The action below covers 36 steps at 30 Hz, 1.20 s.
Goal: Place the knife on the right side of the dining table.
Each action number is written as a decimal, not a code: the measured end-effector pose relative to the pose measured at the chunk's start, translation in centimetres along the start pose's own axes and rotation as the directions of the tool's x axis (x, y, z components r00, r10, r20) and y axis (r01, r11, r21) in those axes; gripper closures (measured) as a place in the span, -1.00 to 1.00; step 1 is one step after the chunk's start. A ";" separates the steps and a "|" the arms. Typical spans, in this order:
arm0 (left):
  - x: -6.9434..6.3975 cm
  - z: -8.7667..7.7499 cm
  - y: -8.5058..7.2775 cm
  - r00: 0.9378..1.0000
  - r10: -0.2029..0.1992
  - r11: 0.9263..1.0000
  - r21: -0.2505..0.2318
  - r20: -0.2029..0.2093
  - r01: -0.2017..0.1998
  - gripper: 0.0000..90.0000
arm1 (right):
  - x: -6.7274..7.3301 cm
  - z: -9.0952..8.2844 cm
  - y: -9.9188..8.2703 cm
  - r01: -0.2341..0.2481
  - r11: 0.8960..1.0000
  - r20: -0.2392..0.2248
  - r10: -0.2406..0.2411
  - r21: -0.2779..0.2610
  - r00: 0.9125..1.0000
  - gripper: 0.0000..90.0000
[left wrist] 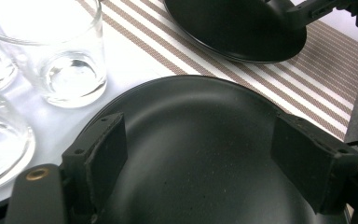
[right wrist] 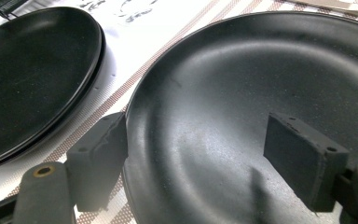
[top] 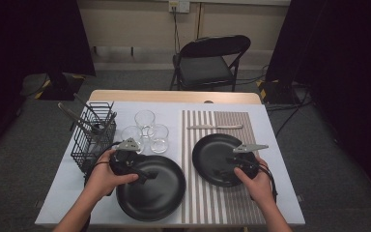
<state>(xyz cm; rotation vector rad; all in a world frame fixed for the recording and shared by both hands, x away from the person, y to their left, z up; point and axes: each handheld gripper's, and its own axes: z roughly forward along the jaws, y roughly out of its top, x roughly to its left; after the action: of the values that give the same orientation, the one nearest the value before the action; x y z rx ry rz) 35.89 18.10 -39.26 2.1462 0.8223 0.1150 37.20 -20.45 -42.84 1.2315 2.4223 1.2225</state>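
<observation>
A large black plate (top: 150, 187) lies on the white cloth at the front left; its rim shows a double edge, as if two are stacked. My left gripper (top: 146, 174) hovers open above its far left part, with only plate surface (left wrist: 191, 154) between the jaws (left wrist: 200, 130). A smaller black plate (top: 215, 155) rests on the striped placemat (top: 222, 203). My right gripper (top: 228, 163) is open at that plate's near right side. In the right gripper view (right wrist: 198, 126) one jaw stands outside the rim over the placemat and the other over the plate's inside (right wrist: 261, 74).
Three clear glasses (top: 146, 130) stand behind the large plate, close to my left gripper. A black wire basket (top: 92, 135) with utensils sits at the left edge. A knife (top: 215, 126) lies across the placemat's far end. A folding chair (top: 207, 60) stands beyond the table.
</observation>
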 end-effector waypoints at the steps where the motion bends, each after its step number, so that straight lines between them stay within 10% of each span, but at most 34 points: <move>1: 0.0 -0.3 0.1 1.000 0.003 1.000 0.000 -0.001 -0.003 -0.58 | 0.0 0.0 0.0 0.002 1.000 -0.001 -0.002 -0.003 1.000 -0.54; 36: 2.1 -8.3 1.5 0.996 -0.010 1.000 0.005 -0.085 0.010 -0.46 | -0.5 -0.6 -0.2 -0.011 1.000 0.006 0.011 -0.011 1.000 -0.53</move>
<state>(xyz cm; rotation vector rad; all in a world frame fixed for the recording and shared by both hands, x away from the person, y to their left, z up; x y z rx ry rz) 35.44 24.24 -33.07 2.1547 0.8828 0.1998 37.11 -21.22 -42.65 1.2455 2.4047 1.2314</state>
